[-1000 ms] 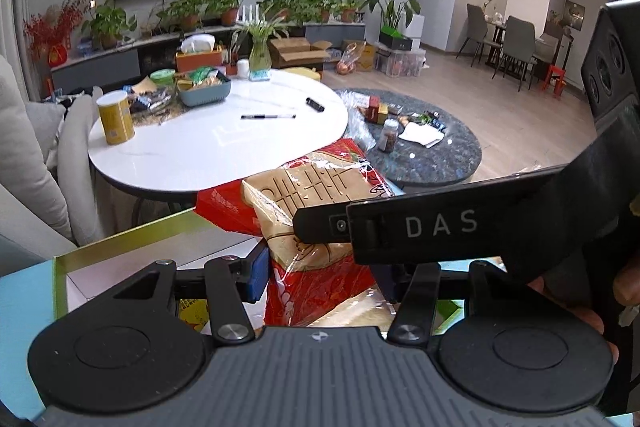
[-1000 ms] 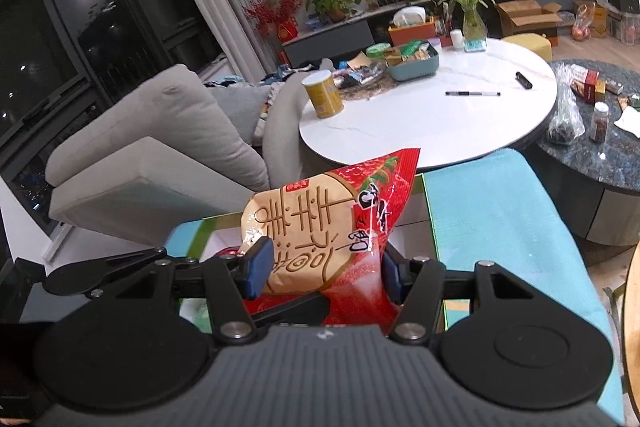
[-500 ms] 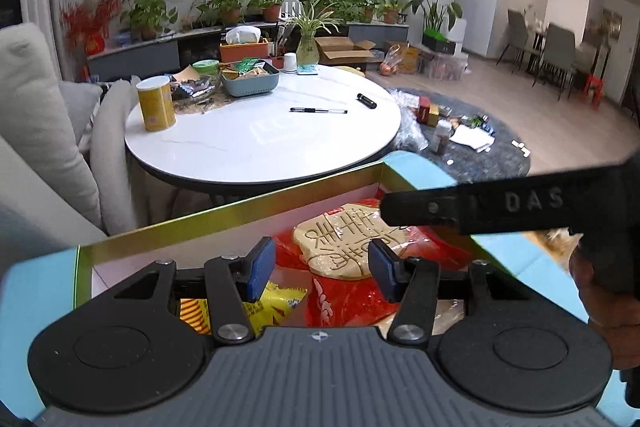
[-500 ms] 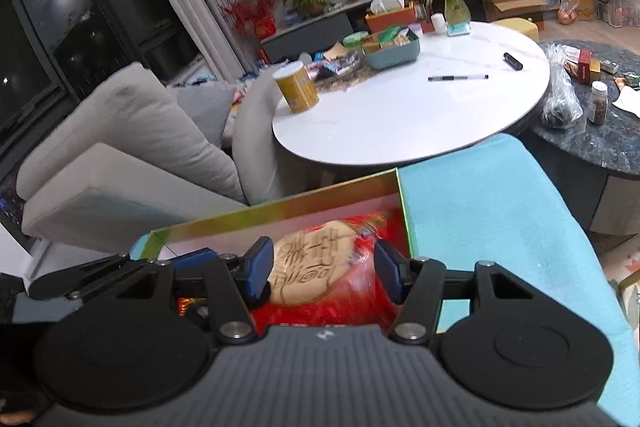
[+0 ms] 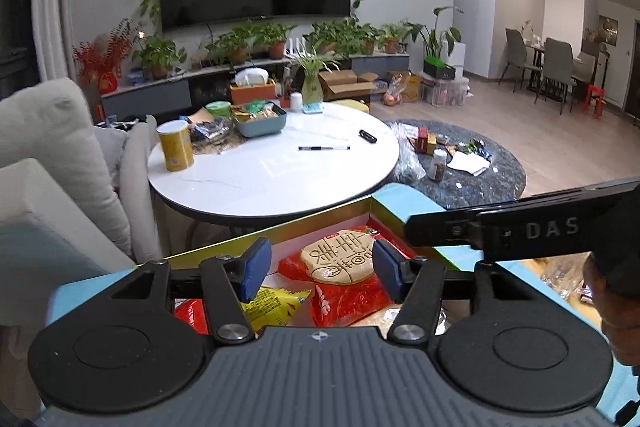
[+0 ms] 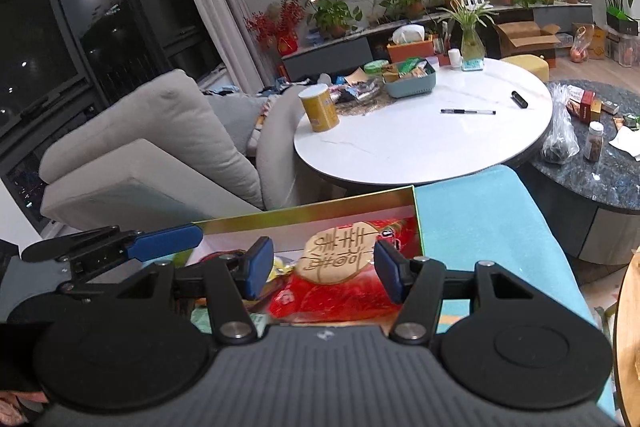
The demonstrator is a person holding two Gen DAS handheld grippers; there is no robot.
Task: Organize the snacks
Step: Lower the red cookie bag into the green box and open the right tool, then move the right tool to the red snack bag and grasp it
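left wrist view: the left gripper (image 5: 316, 269) is seen with its fingers (image 5: 252, 269) opening, nothing pressed between the pads. the red snack bag (image 5: 344, 279) is laid in the open box (image 5: 280, 227) below and beyond the gap, not touched. a yellow snack bag (image 5: 276, 305) is found just beside it, toward the left finger. the right gripper (image 5: 424, 227) is stretched across the box's right corner, with the person's hand (image 5: 608, 291) behind it.

right wrist view: the right gripper's fingers (image 6: 258, 269) are held apart and released, the red bag seen between them but lower, inside the box. the left gripper is reached in over the box's left rim. the box's far wall is backed by the white round table (image 6: 424, 139); a turquoise cloth (image 6: 480, 219) is spread clear to the right, and a grey sofa (image 6: 152, 147) is set to the left.
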